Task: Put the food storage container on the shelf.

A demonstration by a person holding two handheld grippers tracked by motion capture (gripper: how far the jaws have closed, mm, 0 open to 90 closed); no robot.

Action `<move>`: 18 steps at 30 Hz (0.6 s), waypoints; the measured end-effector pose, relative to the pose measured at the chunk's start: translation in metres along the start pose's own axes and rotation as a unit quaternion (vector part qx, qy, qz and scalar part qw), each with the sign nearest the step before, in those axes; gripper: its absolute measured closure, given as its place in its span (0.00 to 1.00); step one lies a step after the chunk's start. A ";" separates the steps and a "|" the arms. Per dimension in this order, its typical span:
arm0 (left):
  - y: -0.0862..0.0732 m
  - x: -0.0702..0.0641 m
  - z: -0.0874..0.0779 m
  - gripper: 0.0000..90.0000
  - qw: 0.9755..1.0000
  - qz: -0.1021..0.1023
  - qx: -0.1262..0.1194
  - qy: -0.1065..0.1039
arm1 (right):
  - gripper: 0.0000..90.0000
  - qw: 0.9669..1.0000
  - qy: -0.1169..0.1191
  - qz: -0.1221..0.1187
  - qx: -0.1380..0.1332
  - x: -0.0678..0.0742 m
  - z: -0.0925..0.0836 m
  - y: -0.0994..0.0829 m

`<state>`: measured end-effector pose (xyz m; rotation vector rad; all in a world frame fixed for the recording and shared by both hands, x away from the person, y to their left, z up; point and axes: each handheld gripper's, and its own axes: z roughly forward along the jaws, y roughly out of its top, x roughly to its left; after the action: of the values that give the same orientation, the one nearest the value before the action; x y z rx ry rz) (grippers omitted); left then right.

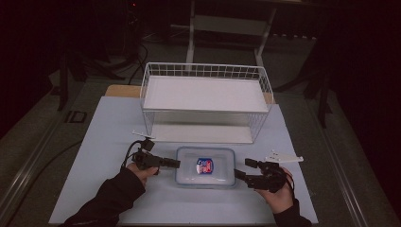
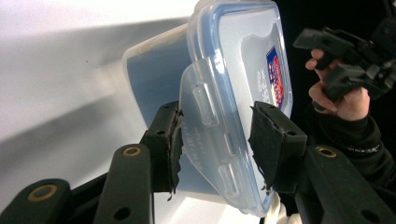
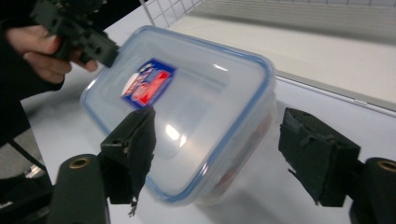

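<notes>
Two grippers, one in each hand, sit at the near edge of a pale blue table [image 1: 108, 142], with dark sleeves coming in from the bottom of the high view. Between them lies a clear plastic container [image 1: 206, 166] with a blue-rimmed snap lid and a red and blue sticker [image 1: 204, 166] on top.

The left gripper [image 1: 175, 163] points right at the container's left end. In the left gripper view its jaws sit either side of the lid's side latch flap [image 2: 205, 135], one pad [image 2: 168, 144] against the flap's edge and the other close on the lid side, so it looks like a narrow pinch on that flap, though I can't swear both pads are pressing.

The right gripper [image 1: 242, 171] is at the container's right end, pointing left. In the right gripper view its jaws stand wide apart, one pad [image 3: 133, 154] in front of the lid, the other [image 3: 317, 154] out over bare table, and the container's corner sits between them with nothing gripped. That view also catches the other hand [image 3: 39, 56] holding its gripper at the far end of the box.

Off to the right on the table lies a small white flat piece [image 1: 283, 158]; a similar thin white bit [image 1: 143, 135] lies near the left gripper. Farther back stands a white wire rack [image 1: 206, 101] with a solid white shelf on top and another near its base. Beyond the table it's dark, with some stand legs and cables on the floor.
</notes>
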<state>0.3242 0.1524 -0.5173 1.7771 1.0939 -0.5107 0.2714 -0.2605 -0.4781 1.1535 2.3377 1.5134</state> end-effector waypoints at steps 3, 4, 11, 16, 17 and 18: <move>-0.002 -0.004 -0.002 0.62 1.000 0.015 -0.001 0.003 | 0.26 1.000 0.003 0.015 0.008 -0.006 0.003 0.001; -0.003 -0.005 -0.002 0.62 1.000 0.016 0.000 0.004 | 0.26 1.000 0.010 0.024 0.012 -0.008 0.006 0.001; -0.006 -0.010 -0.003 0.64 0.999 0.040 0.001 0.005 | 0.26 0.995 0.041 0.076 0.041 -0.019 0.021 -0.002; -0.007 -0.013 -0.003 0.64 0.999 0.047 0.000 0.004 | 0.29 0.991 0.066 0.104 0.058 -0.023 0.030 -0.003; -0.008 -0.013 -0.003 0.64 0.999 0.050 0.001 0.005 | 0.29 0.990 0.069 0.108 0.060 -0.023 0.031 -0.004; -0.008 -0.014 -0.003 0.64 0.999 0.052 0.001 0.006 | 0.31 0.989 0.072 0.114 0.065 -0.023 0.032 -0.004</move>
<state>0.3094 0.1500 -0.5097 1.8302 1.0029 -0.4382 0.3006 -0.2537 -0.5038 1.4333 2.5047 1.5823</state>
